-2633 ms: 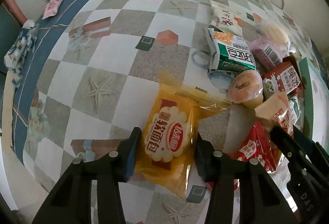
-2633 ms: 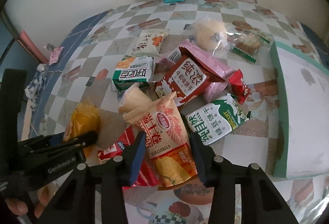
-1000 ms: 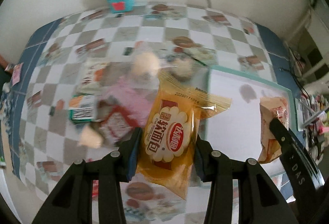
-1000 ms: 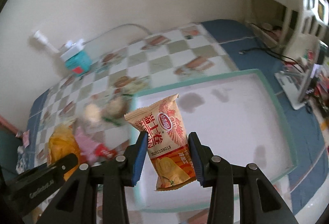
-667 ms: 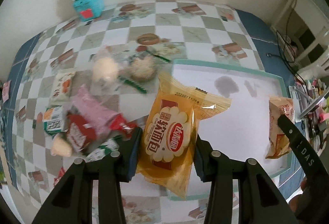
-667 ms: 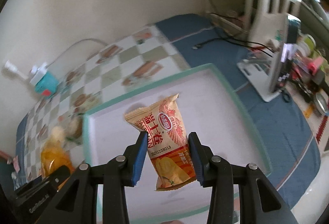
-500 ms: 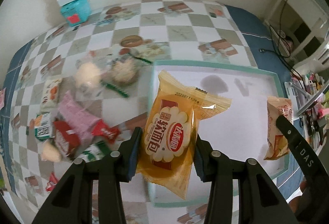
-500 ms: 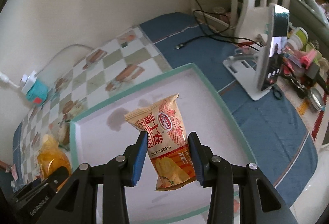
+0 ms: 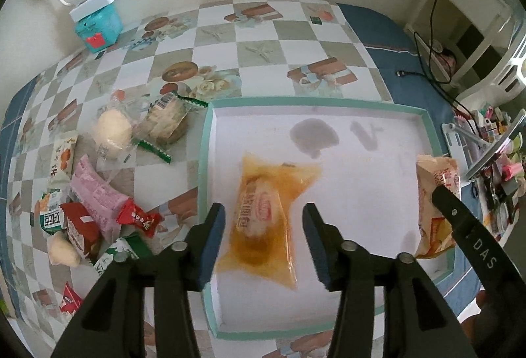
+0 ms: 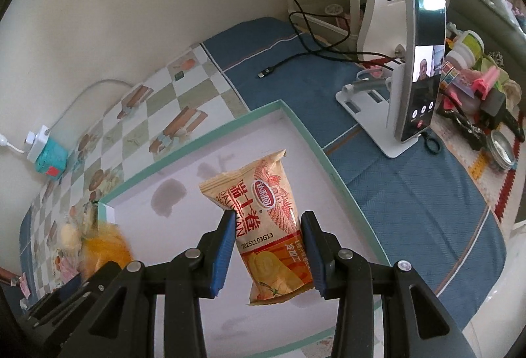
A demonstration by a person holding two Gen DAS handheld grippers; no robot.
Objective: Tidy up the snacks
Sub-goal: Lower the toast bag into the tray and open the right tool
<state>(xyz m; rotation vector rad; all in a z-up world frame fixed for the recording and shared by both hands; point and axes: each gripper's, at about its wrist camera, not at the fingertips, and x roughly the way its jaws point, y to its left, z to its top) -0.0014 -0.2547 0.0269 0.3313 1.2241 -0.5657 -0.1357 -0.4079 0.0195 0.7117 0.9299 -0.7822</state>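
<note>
Over the tabletop [image 9: 263, 38] tray [image 9: 205, 140], the left hand-held gripper [image 9: 263, 239] has just spread, dropping the bread [image 9: 263, 219], while the right hand-held gripper [image 10: 268, 246] still pinches the chips [image 10: 263, 210], due next

The yellow bread packet [image 9: 266, 216] is glossy, see-through plastic film. The orange chip bag [image 10: 269, 219] looks like matt printed foil. The tray [image 9: 205, 160] has a smooth white floor, stained at twelve o'clock. The checked tablecloth [image 9: 263, 38] is slick; the blue cloth [image 10: 411, 200] is woven.

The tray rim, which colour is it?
The tray rim is teal green, clearest in the left wrist view.
</note>
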